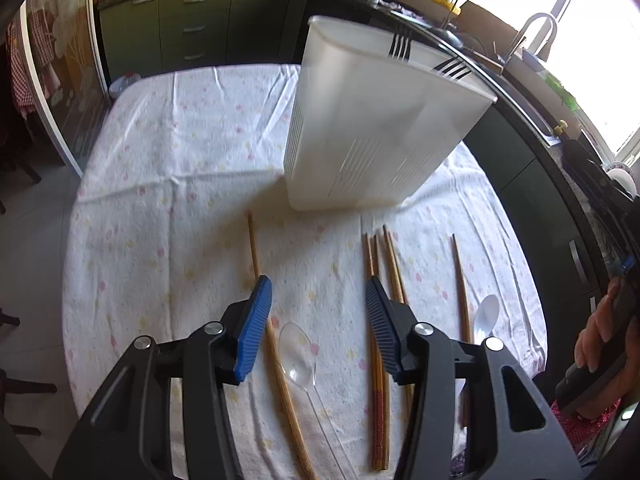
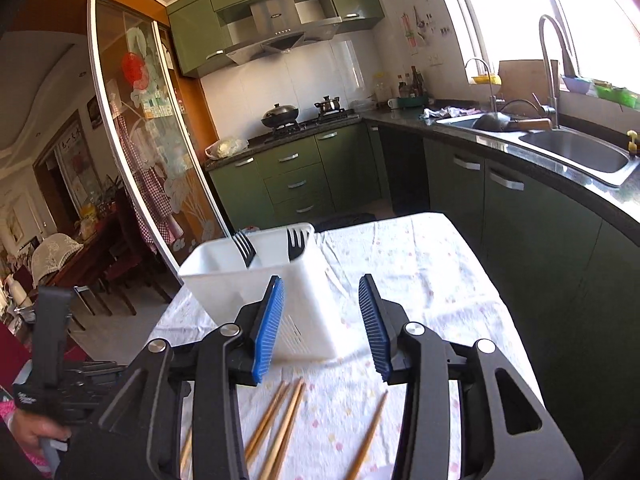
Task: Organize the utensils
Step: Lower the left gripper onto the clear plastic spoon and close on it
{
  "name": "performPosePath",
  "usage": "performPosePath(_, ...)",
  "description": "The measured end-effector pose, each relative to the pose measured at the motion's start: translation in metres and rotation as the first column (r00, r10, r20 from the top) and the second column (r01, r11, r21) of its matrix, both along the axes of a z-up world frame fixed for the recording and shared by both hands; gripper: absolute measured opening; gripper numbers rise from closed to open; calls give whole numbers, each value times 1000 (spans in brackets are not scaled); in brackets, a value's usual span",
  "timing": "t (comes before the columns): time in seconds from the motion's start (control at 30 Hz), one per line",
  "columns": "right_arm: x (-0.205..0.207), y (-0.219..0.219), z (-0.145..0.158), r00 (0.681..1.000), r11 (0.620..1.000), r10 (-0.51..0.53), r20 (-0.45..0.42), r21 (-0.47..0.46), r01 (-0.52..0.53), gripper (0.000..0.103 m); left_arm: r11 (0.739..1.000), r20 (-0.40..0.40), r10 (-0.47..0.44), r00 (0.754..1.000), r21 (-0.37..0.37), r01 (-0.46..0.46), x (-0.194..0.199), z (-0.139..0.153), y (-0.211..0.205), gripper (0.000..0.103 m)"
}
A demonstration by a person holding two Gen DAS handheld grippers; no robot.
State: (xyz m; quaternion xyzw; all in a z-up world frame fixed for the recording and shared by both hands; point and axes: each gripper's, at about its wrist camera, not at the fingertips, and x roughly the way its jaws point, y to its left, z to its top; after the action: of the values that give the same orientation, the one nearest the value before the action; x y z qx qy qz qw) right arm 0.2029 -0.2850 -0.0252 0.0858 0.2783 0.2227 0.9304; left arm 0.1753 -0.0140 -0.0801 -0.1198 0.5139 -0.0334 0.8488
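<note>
Looking down from the left wrist, the left claw (image 1: 318,288) hangs released, jaws apart with nothing gripped, over a tabletop (image 1: 168,168) under a creased white flowered cloth. Wooden chopsticks (image 1: 380,320) and a clear spoon (image 1: 298,360) lie along its near edge; a white utensil holder (image 1: 372,128) stands toward the far right edge. From the right wrist, the right claw (image 2: 322,292) is likewise released and empty; two black forks (image 2: 296,244) stand in the holder, with green kitchen cabinets (image 2: 296,176) and a steel sink (image 2: 576,152) behind.
</note>
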Motion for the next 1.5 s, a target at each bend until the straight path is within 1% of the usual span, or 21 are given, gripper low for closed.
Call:
performPosePath(0.07,-8,-16,-9,1000,1000,-7,-30,7,7,40,999,-67,9,998,-32,-11,4,-20,3,47)
performPosePath(0.1,-12,-23,-14,999,1000,-9,-45,10,9,40,999,-86,13,996,-39,-17,6,-26,5,47)
performPosePath(0.2,-22,-42,-25,997,1000,-15,-70,14,16,40,999,-89,44,995,-14,-46,12,-36,9,47)
performPosePath(0.27,-26,-51,-28,997,1000,-16,-81,14,17,44,999,-94,51,994,-4,-51,15,-39,11,47)
performPosePath(0.4,-31,-60,-30,995,1000,-21,-92,18,23,45,999,-134,23,991,-27,-27,15,-41,5,46)
performPosePath(0.5,-31,-65,-27,995,999,-21,-93,28,24,45,1000,-144,9,989,-10,-10,8,-40,-1,46)
performPosePath(0.7,-28,-61,-18,996,999,-4,-93,32,7,47,999,-157,-17,987,-36,11,-8,-36,-9,46)
performPosePath(0.93,-30,-58,-14,996,1000,8,-86,27,-6,50,999,-274,-32,961,-45,21,-29,-50,-21,46)
performPosePath(1.0,-31,-58,-13,996,1000,14,-84,28,-11,50,1000,-272,-26,962,-20,22,-33,-49,-24,46)
performPosePath(1.03,-32,-57,-12,996,1000,16,-83,28,-14,50,1000,-275,-19,961,-23,13,-35,-50,-24,45)
performPosePath(1.07,-32,-57,-12,996,999,19,-82,29,-17,50,1000,-276,-10,961,-19,5,-35,-50,-26,42)
performPosePath(1.1,-33,-57,-11,996,999,21,-81,29,-19,50,1000,-277,-8,961,-11,5,-35,-50,-29,31)
performPosePath(1.13,-34,-57,-11,996,999,24,-81,28,-22,50,1000,-276,-1,961,2,1,-35,-50,-31,24)
performPosePath(1.17,-35,-57,-11,996,999,26,-80,26,-24,50,1000,-280,2,960,5,0,-35,-52,-33,10)
performPosePath(1.27,-36,-58,-10,996,1000,27,-83,10,-26,50,999,-269,7,963,39,4,-34,-52,-41,9)
performPosePath(1.3,-36,-57,-11,995,1000,29,-92,-9,-30,50,999,-266,6,964,47,7,-34,-51,-42,9)
performPosePath(1.33,-35,-55,-14,993,998,38,-115,-36,-42,54,999,-265,4,964,53,10,-33,-51,-45,9)
performPosePath(1.37,-33,-53,-19,987,996,58,-149,-51,-67,55,998,-263,3,965,56,12,-32,-52,-46,9)
performPosePath(1.43,-25,-50,-34,959,990,122,-256,-41,-137,55,998,-253,2,967,66,16,-31,-50,-46,8)
performPosePath(1.5,-15,-51,-55,918,984,162,-361,-11,-178,55,997,-228,-2,974,72,19,-30,-47,-47,8)
